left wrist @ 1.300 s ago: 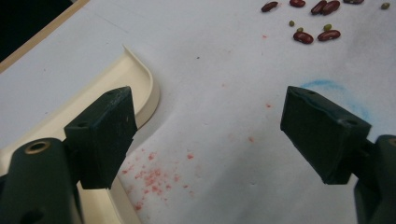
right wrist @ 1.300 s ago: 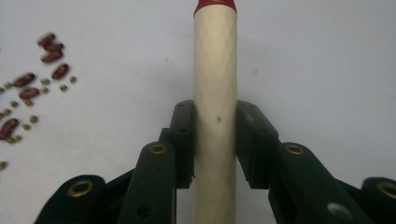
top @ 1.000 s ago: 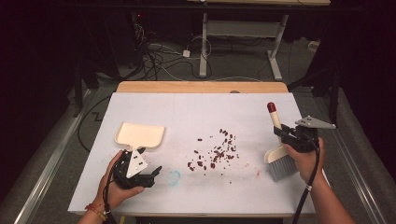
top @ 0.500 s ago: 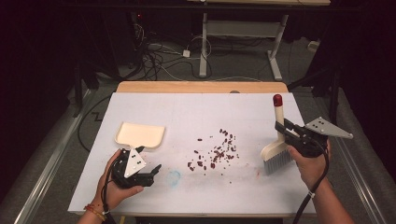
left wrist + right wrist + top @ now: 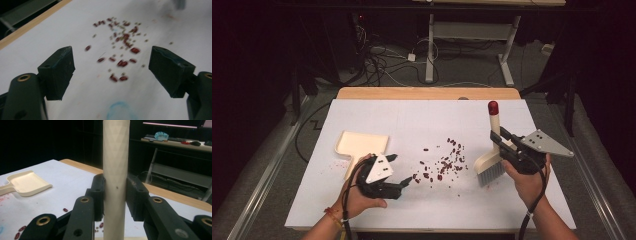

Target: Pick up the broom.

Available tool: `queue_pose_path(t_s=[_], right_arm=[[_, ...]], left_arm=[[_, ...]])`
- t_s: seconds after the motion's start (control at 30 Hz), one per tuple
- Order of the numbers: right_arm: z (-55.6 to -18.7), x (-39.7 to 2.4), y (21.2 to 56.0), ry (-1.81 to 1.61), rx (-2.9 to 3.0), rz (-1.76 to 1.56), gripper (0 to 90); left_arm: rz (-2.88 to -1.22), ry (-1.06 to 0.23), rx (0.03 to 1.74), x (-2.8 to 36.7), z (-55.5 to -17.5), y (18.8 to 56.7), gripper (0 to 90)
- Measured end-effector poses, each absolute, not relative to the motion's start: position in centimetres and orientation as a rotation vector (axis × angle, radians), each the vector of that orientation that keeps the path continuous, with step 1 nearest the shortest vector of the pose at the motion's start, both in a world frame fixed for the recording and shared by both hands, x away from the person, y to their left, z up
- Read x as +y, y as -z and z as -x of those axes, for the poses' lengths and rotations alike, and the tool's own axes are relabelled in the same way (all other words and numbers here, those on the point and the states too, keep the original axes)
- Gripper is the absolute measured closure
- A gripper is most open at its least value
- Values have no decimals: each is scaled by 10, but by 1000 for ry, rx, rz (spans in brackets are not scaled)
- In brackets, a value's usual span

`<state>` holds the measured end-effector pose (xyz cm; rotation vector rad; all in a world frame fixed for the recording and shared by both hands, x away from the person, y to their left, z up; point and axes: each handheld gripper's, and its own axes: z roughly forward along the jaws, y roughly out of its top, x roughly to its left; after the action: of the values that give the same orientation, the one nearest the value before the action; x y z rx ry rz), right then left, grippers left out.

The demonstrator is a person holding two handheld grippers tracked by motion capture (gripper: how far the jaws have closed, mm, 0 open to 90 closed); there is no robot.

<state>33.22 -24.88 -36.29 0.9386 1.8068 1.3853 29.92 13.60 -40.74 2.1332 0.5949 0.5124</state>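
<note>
A cream hand brush (image 5: 491,161) with a red-tipped handle stands upright, bristles down, just right of a scatter of red beans (image 5: 442,162) on the white table (image 5: 422,120). My right gripper (image 5: 506,142) is shut on its handle (image 5: 115,170). A cream dustpan (image 5: 360,146) lies flat at the left, also seen in the right gripper view (image 5: 26,182). My left gripper (image 5: 406,184) hovers open just below the dustpan, jaws pointing right at the beans (image 5: 120,50), nothing between them.
A faint blue ring mark (image 5: 121,112) is on the table just ahead of the left jaws. A wooden strip (image 5: 427,93) runs along the far table edge. Cables and desk legs (image 5: 432,45) lie on the floor beyond.
The right gripper has carried the brush left and up toward the beans, its handle tipping more upright. The left gripper has shifted slightly right toward the beans.
</note>
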Motion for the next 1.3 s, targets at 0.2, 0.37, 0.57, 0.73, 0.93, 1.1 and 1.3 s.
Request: queue_pose_path(t_s=[0.2, 0.37, 0.57, 0.73, 0.93, 1.1, 1.3], right_arm=[[-324, -218, 367, -1386, 1807, -876, 703], [-319, -195, 371, -1370, 1814, -829, 703], [-311, -178, 374, -1368, 1837, -777, 702], [-303, -170, 374, -1372, 1844, -742, 702], [-297, -161, 375, -1379, 1867, -705, 702], [-294, -161, 375, -1378, 1865, -696, 702], [-289, -161, 371, -1385, 1865, -677, 698]], left_arm=[[-2131, -366, 438, 65, -303, 405, 219], [-2121, -284, 382, 33, -302, 410, 233], [-2065, -267, 435, 17, -309, 414, 304], [-2024, -237, 477, 21, -319, 415, 404], [-2017, -283, 506, 28, -322, 415, 573], [-2030, -330, 517, 32, -324, 416, 611], [-2044, -365, 495, 37, -325, 413, 651]])
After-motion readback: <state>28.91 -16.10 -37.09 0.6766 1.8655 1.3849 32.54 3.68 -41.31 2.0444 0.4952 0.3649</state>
